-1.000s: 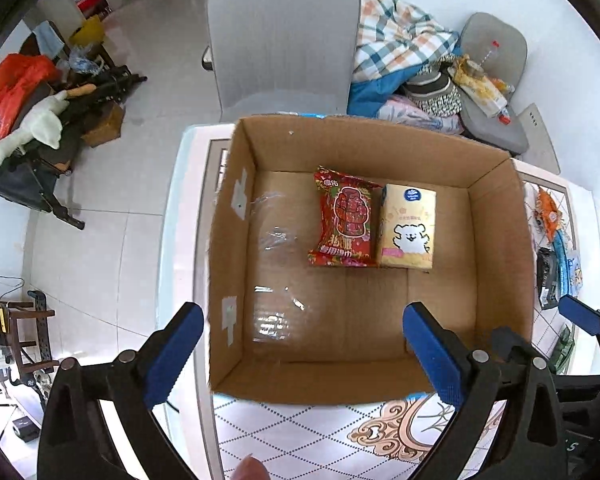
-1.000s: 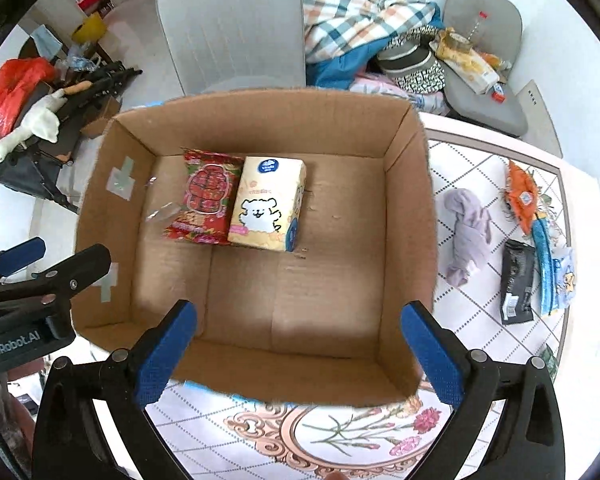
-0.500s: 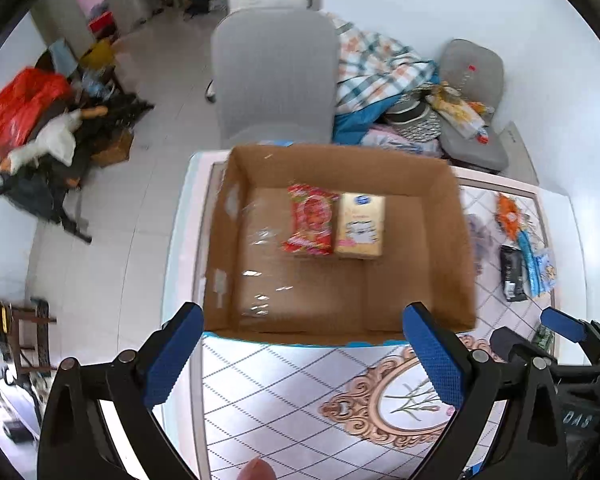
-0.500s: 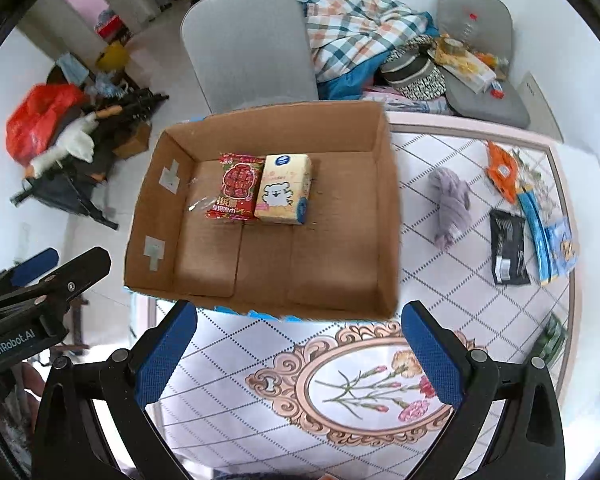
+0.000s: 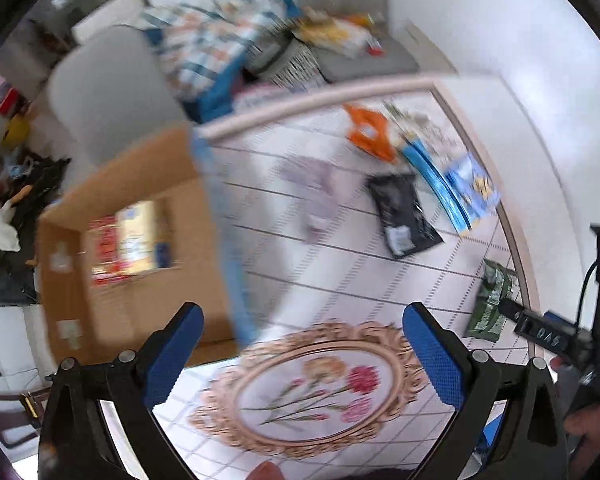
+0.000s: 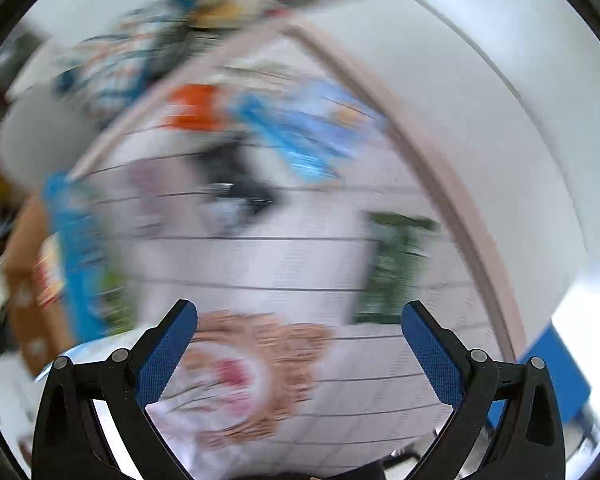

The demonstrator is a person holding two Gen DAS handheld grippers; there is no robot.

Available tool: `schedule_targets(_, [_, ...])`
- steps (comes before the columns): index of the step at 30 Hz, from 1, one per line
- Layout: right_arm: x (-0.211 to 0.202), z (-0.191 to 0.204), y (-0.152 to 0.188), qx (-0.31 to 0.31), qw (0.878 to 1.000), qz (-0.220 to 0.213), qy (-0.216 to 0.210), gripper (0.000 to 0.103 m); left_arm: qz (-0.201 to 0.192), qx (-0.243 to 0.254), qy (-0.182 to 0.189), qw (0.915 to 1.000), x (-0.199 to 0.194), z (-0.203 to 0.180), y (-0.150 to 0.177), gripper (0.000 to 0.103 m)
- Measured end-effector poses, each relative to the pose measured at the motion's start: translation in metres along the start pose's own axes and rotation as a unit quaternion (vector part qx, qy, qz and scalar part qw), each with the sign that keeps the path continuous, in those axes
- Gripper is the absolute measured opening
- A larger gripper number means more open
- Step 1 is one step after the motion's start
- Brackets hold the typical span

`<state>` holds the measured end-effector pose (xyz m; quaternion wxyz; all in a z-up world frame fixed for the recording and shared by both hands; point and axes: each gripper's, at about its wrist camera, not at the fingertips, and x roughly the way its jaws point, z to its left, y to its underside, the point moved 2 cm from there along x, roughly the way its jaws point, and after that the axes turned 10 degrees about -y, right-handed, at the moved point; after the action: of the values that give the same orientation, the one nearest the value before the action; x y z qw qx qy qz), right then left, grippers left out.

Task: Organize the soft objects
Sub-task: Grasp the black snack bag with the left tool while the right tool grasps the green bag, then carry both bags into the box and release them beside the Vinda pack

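Both views are motion-blurred. The cardboard box (image 5: 140,296) stands at the table's left and holds a red snack pack (image 5: 104,248) and a yellow tissue pack (image 5: 136,236). On the tablecloth right of it lie a lilac cloth (image 5: 312,188), a black pouch (image 5: 404,216), an orange packet (image 5: 368,132), blue packets (image 5: 456,192) and a green packet (image 5: 492,300). My left gripper (image 5: 300,360) is open and empty above the flower medallion (image 5: 312,388). My right gripper (image 6: 300,360) is open and empty above the tablecloth, with the green packet (image 6: 392,264) ahead of it to the right.
A grey chair (image 5: 108,92) stands behind the box. A second chair (image 5: 352,40) with plaid cloth and clutter stands behind the table's far edge. The white wall runs along the table's right edge (image 5: 520,264).
Both grippers have swung right, away from the box, toward the loose items on the tablecloth. Both stay open and empty.
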<state>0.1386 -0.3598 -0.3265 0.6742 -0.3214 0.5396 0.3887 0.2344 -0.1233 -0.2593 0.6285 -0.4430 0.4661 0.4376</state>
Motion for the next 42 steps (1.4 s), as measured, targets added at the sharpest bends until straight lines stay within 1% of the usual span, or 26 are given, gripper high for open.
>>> schedule_targets(1, [0.011, -0.017, -0.002, 0.014, 1.000, 0.010, 0.005, 0.103, 0.017, 0.011, 0.001, 0.9998, 0.016, -0.020, -0.009, 0.102])
schedule_targets(2, [0.025, -0.035, -0.004, 0.031, 0.999, 0.023, 0.004, 0.103, 0.027, 0.014, 0.001, 0.9995, 0.026, -0.030, -0.013, 0.102])
schedule_targets(4, [0.052, -0.065, -0.007, 0.065, 0.997, 0.046, -0.009, 0.103, 0.055, 0.020, 0.001, 0.9983, 0.053, -0.057, -0.028, 0.102])
schedule_targets(5, [0.062, -0.075, -0.008, 0.079, 0.995, 0.054, -0.021, 0.101, 0.071, 0.020, 0.002, 0.9973, 0.067, -0.070, -0.036, 0.102])
schedule_targets(6, [0.071, -0.083, -0.009, 0.092, 0.993, 0.062, -0.032, 0.097, 0.085, 0.020, 0.002, 0.9961, 0.083, -0.082, -0.046, 0.102])
schedule_targets(8, [0.086, -0.095, -0.011, 0.110, 0.990, 0.075, -0.050, 0.093, 0.115, 0.013, 0.013, 0.9932, 0.109, -0.100, -0.061, 0.102])
schedule_targets(9, [0.092, -0.099, -0.012, 0.117, 0.988, 0.079, -0.058, 0.089, 0.125, 0.007, 0.025, 0.9918, 0.120, -0.107, -0.068, 0.102])
schedule_targets(11, [0.100, -0.106, -0.016, 0.127, 0.986, 0.081, -0.065, 0.083, 0.141, -0.004, 0.028, 0.9896, 0.137, -0.116, -0.081, 0.101])
schedule_targets(13, [0.104, -0.112, -0.021, 0.134, 0.985, 0.082, -0.068, 0.079, 0.158, -0.013, 0.032, 0.9868, 0.156, -0.126, -0.092, 0.085])
schedule_targets(15, [0.103, -0.115, -0.029, 0.129, 0.987, 0.076, -0.064, 0.071, 0.170, -0.014, 0.025, 0.9850, 0.169, -0.133, -0.098, 0.080])
schedule_targets(17, [0.102, -0.117, -0.036, 0.123, 0.988, 0.075, -0.058, 0.067, 0.177, -0.004, 0.015, 0.9840, 0.181, -0.141, -0.102, 0.080])
schedule_targets(19, [0.102, -0.116, -0.043, 0.119, 0.989, 0.076, -0.053, 0.060, 0.181, 0.006, 0.005, 0.9835, 0.190, -0.149, -0.103, 0.073])
schedule_targets(20, [0.102, -0.114, -0.047, 0.113, 0.990, 0.075, -0.049, 0.052, 0.182, 0.009, 0.007, 0.9832, 0.193, -0.153, -0.102, 0.071])
schedule_targets(21, [0.103, -0.111, -0.050, 0.108, 0.990, 0.078, -0.046, 0.049, 0.179, 0.012, 0.001, 0.9838, 0.193, -0.156, -0.102, 0.069])
schedule_targets(24, [0.101, -0.101, -0.060, 0.091, 0.992, 0.081, -0.031, 0.047, 0.160, 0.024, -0.003, 0.9868, 0.186, -0.165, -0.100, 0.056])
schedule_targets(25, [0.101, -0.099, -0.062, 0.084, 0.993, 0.080, -0.025, 0.046, 0.156, 0.026, -0.007, 0.9874, 0.185, -0.167, -0.099, 0.053])
schedule_targets(27, [0.098, -0.091, -0.061, 0.068, 0.995, 0.076, -0.017, 0.041, 0.143, 0.035, -0.012, 0.9890, 0.180, -0.169, -0.094, 0.049])
schedule_targets(28, [0.097, -0.089, -0.063, 0.059, 0.995, 0.075, -0.014, 0.040, 0.140, 0.034, -0.012, 0.9895, 0.177, -0.168, -0.091, 0.048])
schedule_targets(30, [0.092, -0.081, -0.062, 0.051, 0.996, 0.071, -0.013, 0.036, 0.135, 0.032, -0.006, 0.9903, 0.171, -0.167, -0.083, 0.047])
schedule_targets(33, [0.082, -0.075, -0.061, 0.039, 0.997, 0.064, -0.015, 0.034, 0.114, 0.033, 0.000, 0.9930, 0.152, -0.158, -0.067, 0.047])
schedule_targets(35, [0.075, -0.063, -0.059, 0.028, 0.998, 0.058, -0.016, 0.034, 0.097, 0.033, 0.011, 0.9947, 0.134, -0.149, -0.052, 0.047])
schedule_targets(39, [0.052, -0.045, -0.045, 0.007, 0.998, 0.053, -0.037, 0.033, 0.067, 0.018, 0.040, 0.9968, 0.093, -0.118, -0.019, 0.047])
schedule_targets(40, [0.040, -0.054, -0.040, 0.002, 0.998, 0.051, -0.044, 0.033, 0.060, 0.014, 0.045, 0.9970, 0.084, -0.111, -0.013, 0.047])
schedule_targets(42, [0.025, -0.038, -0.034, -0.015, 0.997, 0.048, -0.059, 0.033, 0.043, 0.001, 0.062, 0.9971, 0.057, -0.084, -0.001, 0.047])
